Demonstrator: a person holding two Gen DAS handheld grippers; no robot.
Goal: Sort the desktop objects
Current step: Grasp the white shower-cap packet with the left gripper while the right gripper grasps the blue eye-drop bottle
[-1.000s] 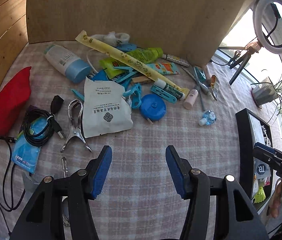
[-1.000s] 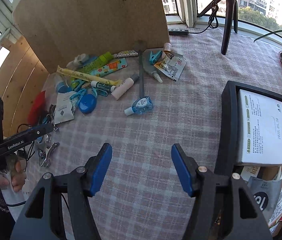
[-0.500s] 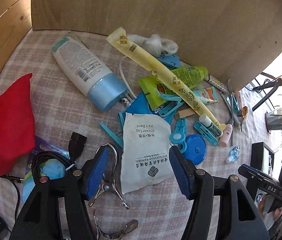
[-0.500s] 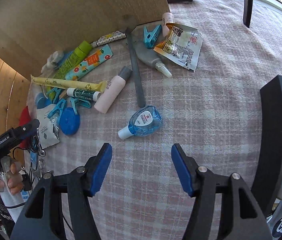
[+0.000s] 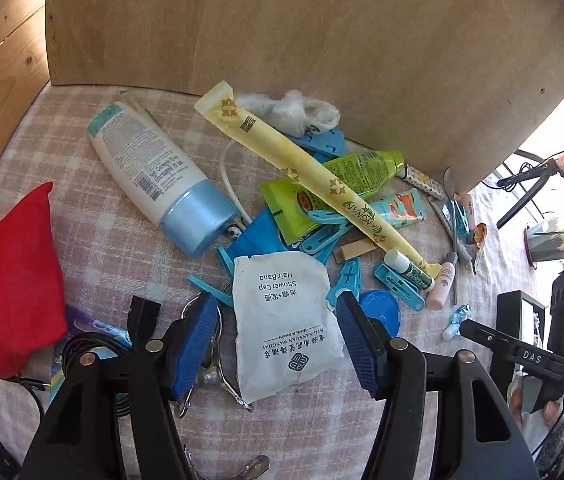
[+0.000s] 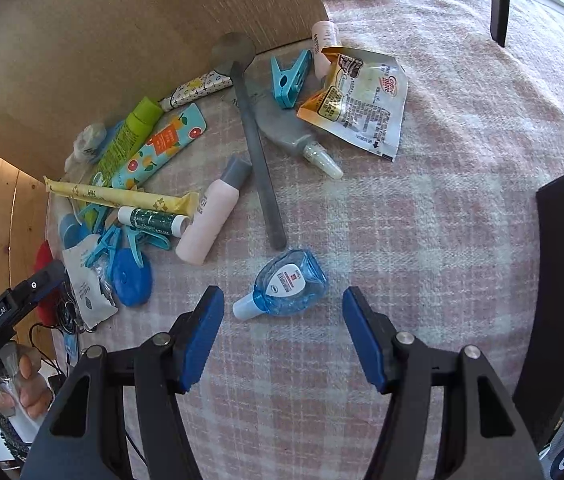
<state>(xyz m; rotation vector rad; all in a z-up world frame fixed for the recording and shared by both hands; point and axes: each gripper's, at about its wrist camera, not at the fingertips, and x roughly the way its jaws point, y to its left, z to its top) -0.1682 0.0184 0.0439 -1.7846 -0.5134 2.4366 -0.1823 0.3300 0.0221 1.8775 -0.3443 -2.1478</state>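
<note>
1. Jaws on left gripper (image 5: 278, 340) spread wide but easing inward, nothing pinched; white shower-cap sachet (image 5: 285, 324) lies flat between them at 12 o'clock, just ahead of the tips.
2. Right gripper (image 6: 282, 336) wide apart, empty; small blue bottle (image 6: 287, 288) on its side between the pads, white cap toward 8 o'clock.
3. Judgement, left: sachet is thin and flat, so tips should press into the cloth and pinch an edge. Metal clip (image 5: 210, 368) sits under the left pad; keep clear of it.
4. Judgement, right: lower straight, close across the bottle's round body, not the cap, or it may roll.
5. Count, left view: one white tube (image 5: 158, 176), one long yellow packet (image 5: 321, 184), one red pouch (image 5: 14, 280), one round blue disc (image 5: 379, 310).
6. Count, right view: one grey spoon (image 6: 258, 160), one pink bottle (image 6: 212, 216); black tray (image 6: 561, 280) at 3 o'clock.
</note>
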